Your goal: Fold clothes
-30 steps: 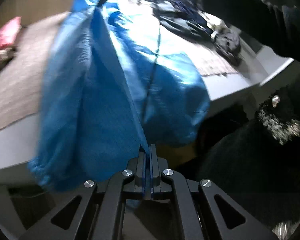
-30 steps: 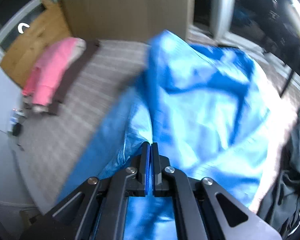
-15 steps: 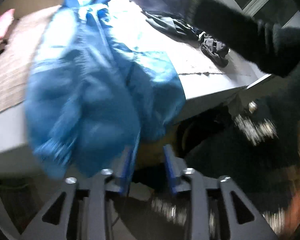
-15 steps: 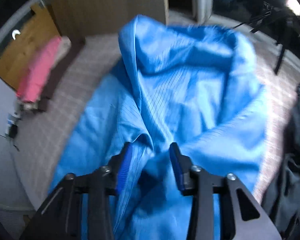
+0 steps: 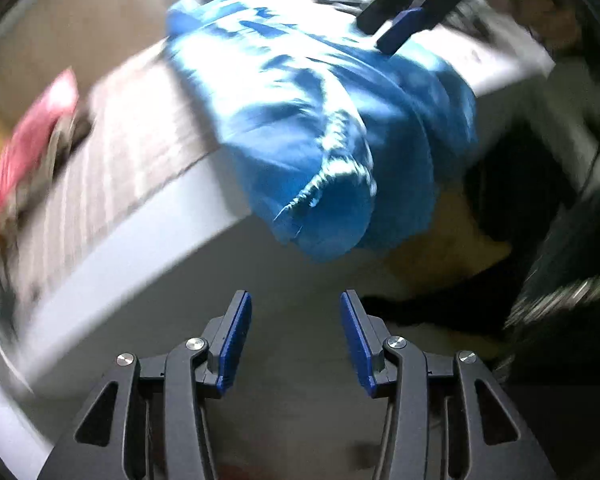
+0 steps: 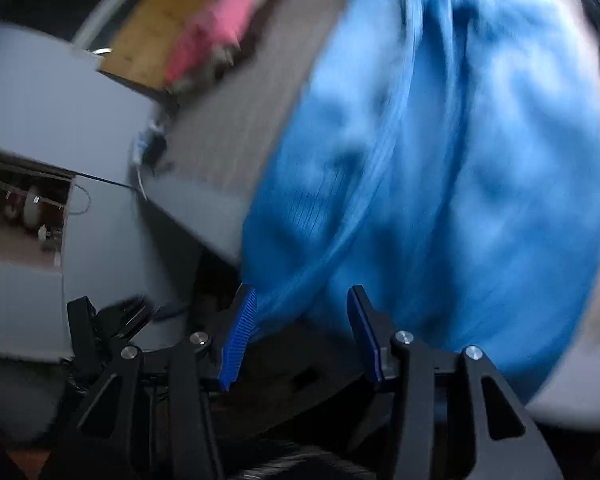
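Both my grippers, left (image 5: 296,304) and right (image 6: 302,300), gape wide, holding nothing. Blue garment (image 5: 332,120) droops over the table's (image 5: 148,236) near edge.

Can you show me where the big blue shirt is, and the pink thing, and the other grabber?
blue shirt (image 5: 300,92): left wrist view, its crumpled middle.
pink thing (image 6: 220,28): right wrist view, its blurred middle.
right gripper (image 5: 410,24): left wrist view, between its blue pads.

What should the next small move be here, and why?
Probably bring the left tool forward to pinch the blue garment's overhanging end. Both tools are open and empty, and that end droops over the table edge; the right tool sits beside the cloth.
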`<act>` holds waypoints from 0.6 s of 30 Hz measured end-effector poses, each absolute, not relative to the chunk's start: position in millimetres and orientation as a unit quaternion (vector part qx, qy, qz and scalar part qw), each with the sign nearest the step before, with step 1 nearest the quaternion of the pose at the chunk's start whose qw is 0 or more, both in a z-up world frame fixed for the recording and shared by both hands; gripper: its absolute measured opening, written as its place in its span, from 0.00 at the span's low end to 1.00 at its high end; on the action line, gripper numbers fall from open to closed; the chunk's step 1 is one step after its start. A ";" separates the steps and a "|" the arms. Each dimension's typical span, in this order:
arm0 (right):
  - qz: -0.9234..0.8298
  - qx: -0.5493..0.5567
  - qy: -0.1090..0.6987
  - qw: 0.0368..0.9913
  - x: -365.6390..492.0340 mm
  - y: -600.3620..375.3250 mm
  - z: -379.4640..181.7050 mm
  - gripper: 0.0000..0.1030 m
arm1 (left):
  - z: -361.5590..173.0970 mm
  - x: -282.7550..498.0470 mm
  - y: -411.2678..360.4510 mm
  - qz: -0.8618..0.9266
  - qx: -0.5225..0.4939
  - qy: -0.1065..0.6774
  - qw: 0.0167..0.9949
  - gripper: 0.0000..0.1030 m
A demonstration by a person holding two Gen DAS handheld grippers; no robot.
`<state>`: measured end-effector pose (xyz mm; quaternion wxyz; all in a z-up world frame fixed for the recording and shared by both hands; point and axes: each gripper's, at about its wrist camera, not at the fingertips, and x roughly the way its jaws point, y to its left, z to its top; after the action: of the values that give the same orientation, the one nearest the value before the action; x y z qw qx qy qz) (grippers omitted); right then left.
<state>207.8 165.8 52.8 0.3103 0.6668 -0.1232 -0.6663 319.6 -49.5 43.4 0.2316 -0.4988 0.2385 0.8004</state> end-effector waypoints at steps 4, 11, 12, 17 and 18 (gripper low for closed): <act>-0.671 0.684 -0.164 0.233 228.5 143.0 18.2 0.45 | 33.1 320.0 -49.1 0.787 -0.471 0.293 0.270 0.43; -0.678 0.682 -0.172 0.213 232.8 139.3 22.0 0.45 | 39.2 313.5 -52.5 0.793 -0.443 0.276 0.313 0.45; -0.680 0.680 -0.167 0.215 233.2 139.0 25.1 0.43 | 39.1 311.4 -51.9 0.793 -0.438 0.276 0.320 0.45; -0.691 0.671 -0.144 0.224 235.2 137.3 40.3 0.04 | 35.2 295.8 -45.6 0.792 -0.426 0.264 0.349 0.45; -0.694 0.670 -0.139 0.226 235.6 136.9 43.3 0.04 | 36.0 293.7 -43.9 0.792 -0.424 0.260 0.355 0.45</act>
<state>235.6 136.9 43.3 0.2262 0.6696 -0.1391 -0.6936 293.7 -43.9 36.0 0.3554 -0.4236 0.2596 0.7917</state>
